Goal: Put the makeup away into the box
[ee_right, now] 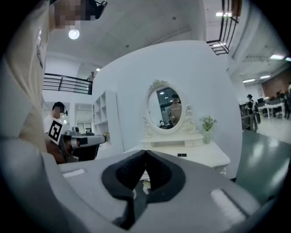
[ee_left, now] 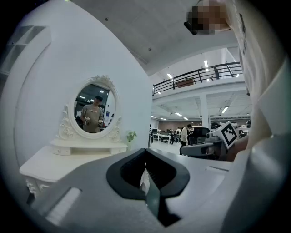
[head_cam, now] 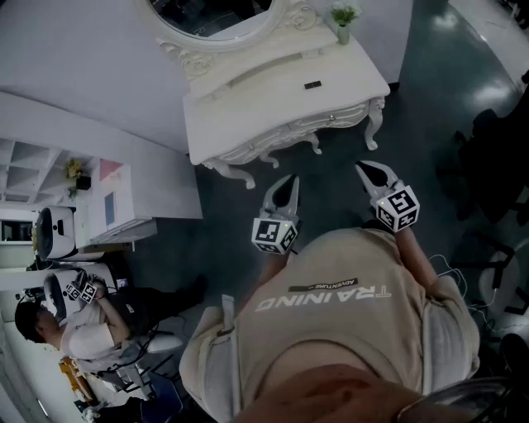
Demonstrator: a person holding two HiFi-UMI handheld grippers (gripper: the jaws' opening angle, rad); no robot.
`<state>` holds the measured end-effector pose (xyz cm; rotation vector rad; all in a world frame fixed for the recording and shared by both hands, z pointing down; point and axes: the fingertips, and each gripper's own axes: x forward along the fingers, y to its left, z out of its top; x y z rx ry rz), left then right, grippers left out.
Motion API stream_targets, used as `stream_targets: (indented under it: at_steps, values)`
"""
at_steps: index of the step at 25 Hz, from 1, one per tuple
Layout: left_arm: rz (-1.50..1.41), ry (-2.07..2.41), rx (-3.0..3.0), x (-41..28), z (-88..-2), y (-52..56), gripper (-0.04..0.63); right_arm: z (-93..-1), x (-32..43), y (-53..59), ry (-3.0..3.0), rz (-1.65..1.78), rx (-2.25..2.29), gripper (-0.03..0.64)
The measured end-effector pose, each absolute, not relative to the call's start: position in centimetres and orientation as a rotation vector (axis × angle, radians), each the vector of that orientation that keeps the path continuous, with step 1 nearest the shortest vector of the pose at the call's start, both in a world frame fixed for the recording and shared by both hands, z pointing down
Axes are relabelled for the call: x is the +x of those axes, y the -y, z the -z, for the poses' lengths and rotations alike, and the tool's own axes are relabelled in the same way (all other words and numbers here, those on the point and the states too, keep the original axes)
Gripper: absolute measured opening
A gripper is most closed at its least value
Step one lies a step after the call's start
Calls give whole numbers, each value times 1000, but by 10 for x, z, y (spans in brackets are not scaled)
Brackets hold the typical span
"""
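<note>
A white dressing table (head_cam: 248, 111) with an oval mirror (head_cam: 211, 16) stands ahead of me across a dark floor. On its top lies one small dark item (head_cam: 312, 84), also visible in the right gripper view as a dark item (ee_right: 181, 154); I cannot tell what it is. No box shows in any view. My left gripper (head_cam: 290, 179) and right gripper (head_cam: 363, 166) are held in front of my chest and point at the table, well short of it. Both are shut with nothing between the jaws, as the left gripper (ee_left: 145, 151) and right gripper (ee_right: 145, 151) views confirm.
A small potted plant (head_cam: 343, 21) stands at the table's right back corner. White shelves (head_cam: 107, 206) line the wall at left. Another person (head_cam: 83, 322) sits at lower left with grippers. Dark chairs (head_cam: 496, 149) stand at right.
</note>
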<state>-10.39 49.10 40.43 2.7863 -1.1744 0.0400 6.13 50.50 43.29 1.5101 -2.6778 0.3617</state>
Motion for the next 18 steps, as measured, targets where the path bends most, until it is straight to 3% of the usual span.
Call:
stream_targets:
  at_steps: [9,18]
  values:
    - [-76,1184,2708,-154,-428,-491,6,-445,20,-504,2631,-366,1488,2]
    - [-72,1119,2666,-144,-461,-487,6,-459,8,-487,2618,-358,1448,2]
